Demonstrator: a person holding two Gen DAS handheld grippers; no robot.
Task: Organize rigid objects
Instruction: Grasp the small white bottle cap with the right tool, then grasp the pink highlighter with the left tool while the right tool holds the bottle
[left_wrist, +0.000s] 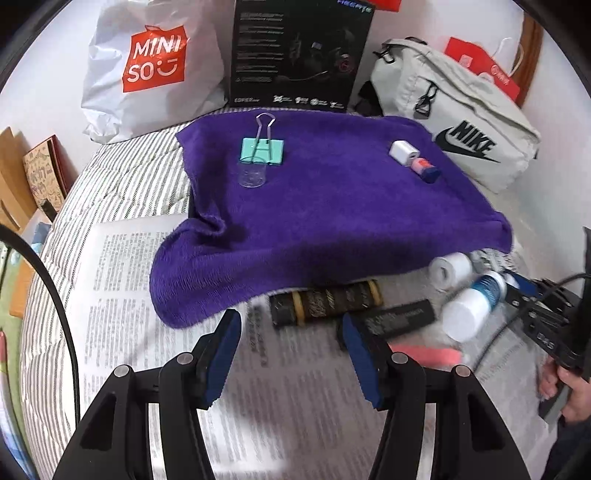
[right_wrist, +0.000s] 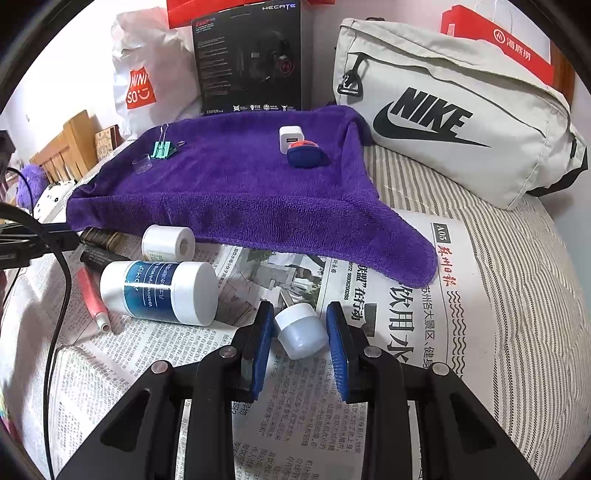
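Working over a bed laid with newspaper, purple towel spread at the back. Left to right on the towel: clear little cup, teal binder clip just behind it, then well apart a white charger block touching a blue-and-red eraser.

My left gripper hovers above the newspaper with its blue pads spread, nothing between them. Just beyond it, half under the towel's front edge, lies a dark patterned tube, a black tube beside it, a pink pen nearer me.

On the paper in front of the towel, left to right in the right wrist view: pink pen, large white bottle with blue label on its side, white tape roll behind it.

My right gripper brackets a small white jar, tilted, lid away from me. The pads sit just beside its walls; I cannot tell whether they touch it.

Behind: Miniso bag, black headset box, grey Nike bag.
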